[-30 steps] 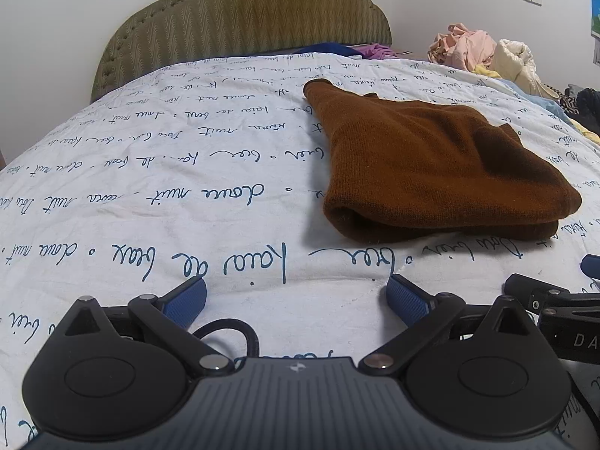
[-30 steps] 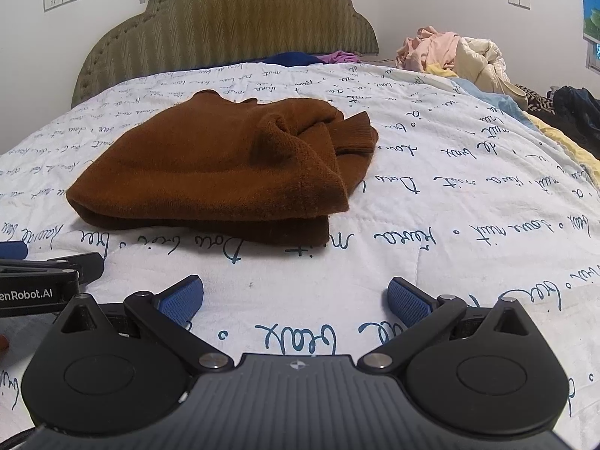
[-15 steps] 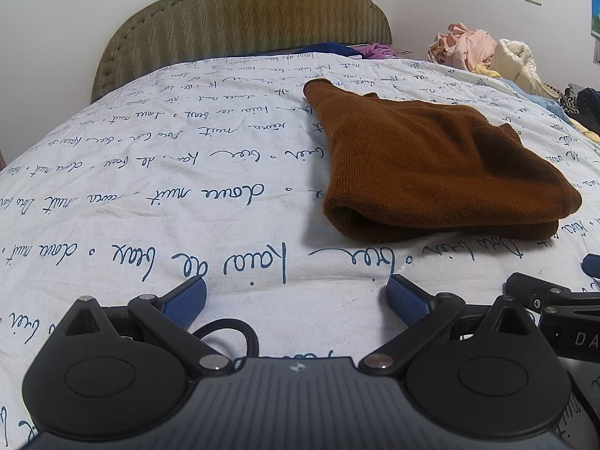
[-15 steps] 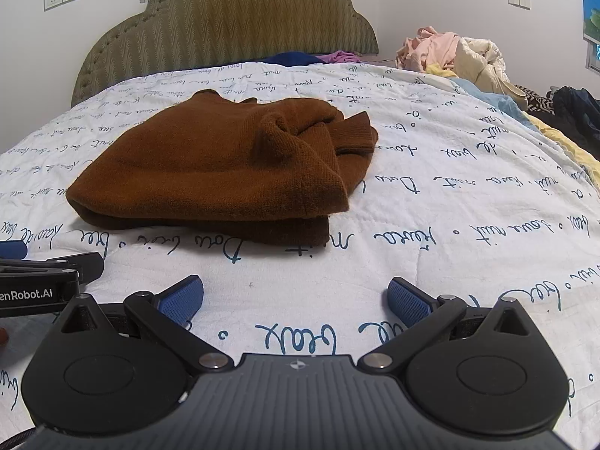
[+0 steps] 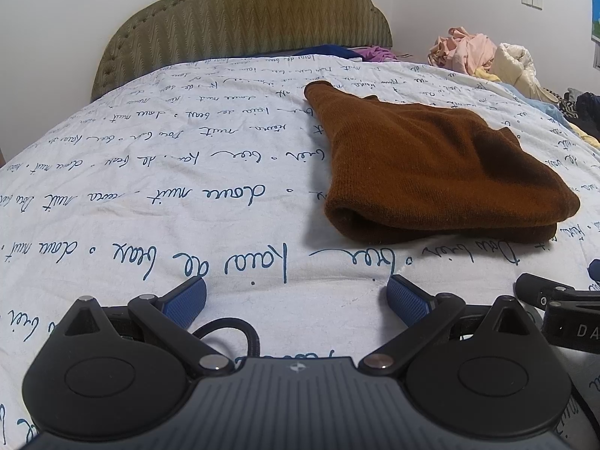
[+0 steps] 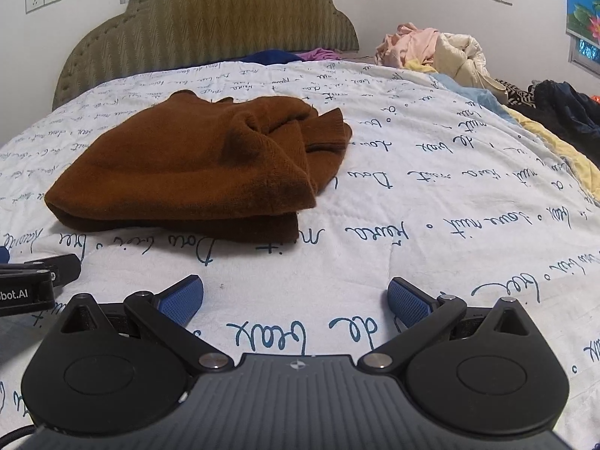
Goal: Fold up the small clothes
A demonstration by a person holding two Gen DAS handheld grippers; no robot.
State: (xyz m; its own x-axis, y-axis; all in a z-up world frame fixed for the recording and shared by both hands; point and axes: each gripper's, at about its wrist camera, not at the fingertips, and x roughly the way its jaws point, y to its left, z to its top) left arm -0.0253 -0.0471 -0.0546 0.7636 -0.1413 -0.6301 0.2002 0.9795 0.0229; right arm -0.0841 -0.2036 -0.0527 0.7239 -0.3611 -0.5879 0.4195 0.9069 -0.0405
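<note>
Brown knit garment point(image 5: 431, 172) folded in layers, lying flat on the bed's white script-printed cover, rounded fold at its near edge, ribbed cuff and bunched folds at the far right

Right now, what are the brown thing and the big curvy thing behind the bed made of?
The brown garment looks like soft knitted fabric, maybe wool or fleece: matte, fuzzy, with fine knit rows and a ribbed cuff. The headboard looks padded and covered in olive woven cloth: it shows a zigzag weave and a stitched or studded border. What lies under the cloth is hidden.
</note>
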